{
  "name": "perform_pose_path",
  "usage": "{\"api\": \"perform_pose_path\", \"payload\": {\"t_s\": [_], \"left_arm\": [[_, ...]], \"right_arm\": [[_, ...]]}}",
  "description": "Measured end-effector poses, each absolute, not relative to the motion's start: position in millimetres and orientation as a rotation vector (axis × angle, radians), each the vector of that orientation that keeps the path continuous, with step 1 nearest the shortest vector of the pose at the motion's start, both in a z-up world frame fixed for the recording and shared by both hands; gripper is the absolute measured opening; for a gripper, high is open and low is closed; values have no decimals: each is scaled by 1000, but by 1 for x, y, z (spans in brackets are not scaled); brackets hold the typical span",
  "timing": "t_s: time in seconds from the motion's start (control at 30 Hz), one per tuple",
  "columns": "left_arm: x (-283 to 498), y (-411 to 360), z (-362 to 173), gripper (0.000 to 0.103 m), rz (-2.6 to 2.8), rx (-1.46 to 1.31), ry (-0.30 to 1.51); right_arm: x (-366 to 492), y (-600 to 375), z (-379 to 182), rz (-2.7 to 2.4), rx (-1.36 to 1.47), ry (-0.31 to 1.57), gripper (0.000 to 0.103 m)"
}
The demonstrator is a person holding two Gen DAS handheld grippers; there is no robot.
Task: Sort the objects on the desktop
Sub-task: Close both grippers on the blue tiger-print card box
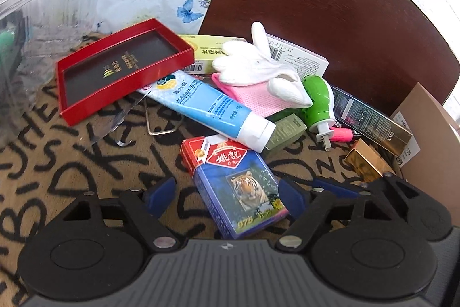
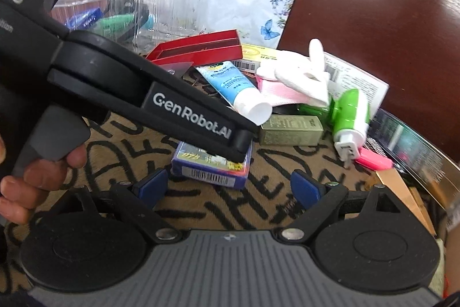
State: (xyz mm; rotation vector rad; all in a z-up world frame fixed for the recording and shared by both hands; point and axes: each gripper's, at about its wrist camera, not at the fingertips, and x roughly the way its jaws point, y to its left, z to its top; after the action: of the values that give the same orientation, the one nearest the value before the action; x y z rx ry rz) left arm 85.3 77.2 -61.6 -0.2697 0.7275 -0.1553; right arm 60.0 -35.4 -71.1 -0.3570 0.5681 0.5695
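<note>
Left wrist view shows the left gripper [image 1: 227, 196] spread wide, its blue pads on either side of a playing-card box [image 1: 234, 186] printed with a tiger, neither pad visibly touching it. The box lies flat on the lettered mat [image 1: 72, 163] that covers the table, just in front of a heap: a blue hand-cream tube [image 1: 210, 108], a white and pink glove [image 1: 258, 71], a green plug-in device [image 1: 319, 102], an olive carton [image 1: 284, 131] and a red box lid [image 1: 123, 68].

In the right wrist view the right gripper [image 2: 230, 187] is also released and holds nothing, hanging just behind the card box with the left tool's finger reaching over the box's top. A clear plastic bin [image 2: 138, 10] at the far left edge of the table already holds a few items.

The step in hand looks like picking the card box out of the clutter. The next move calls for lowering the left gripper so the pads bracket the box's long sides, then clenching squarely; the tube's cap sits close to the box's far end, so a clean lift should avoid dragging it.
</note>
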Motion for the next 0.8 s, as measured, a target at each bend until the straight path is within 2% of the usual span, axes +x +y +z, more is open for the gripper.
{"api": "perform_pose_path", "payload": {"t_s": [0.03,0.17,0.33,0.8], "left_arm": [[85,76,-63,76,-157,-259,719],[83,73,-64,63,-191,-248,703],[72,67,-62,56,-220,-247,723],[-31,-19,-59,56,-376,-177,775]], "right_arm": [[63,-35,-72,574,-343,571,88],[66,-34,-74,637,-284,596,61],[52,-43,-71,623,-262,621,60],[-61,-127,-66,551,-250,687,60]]}}
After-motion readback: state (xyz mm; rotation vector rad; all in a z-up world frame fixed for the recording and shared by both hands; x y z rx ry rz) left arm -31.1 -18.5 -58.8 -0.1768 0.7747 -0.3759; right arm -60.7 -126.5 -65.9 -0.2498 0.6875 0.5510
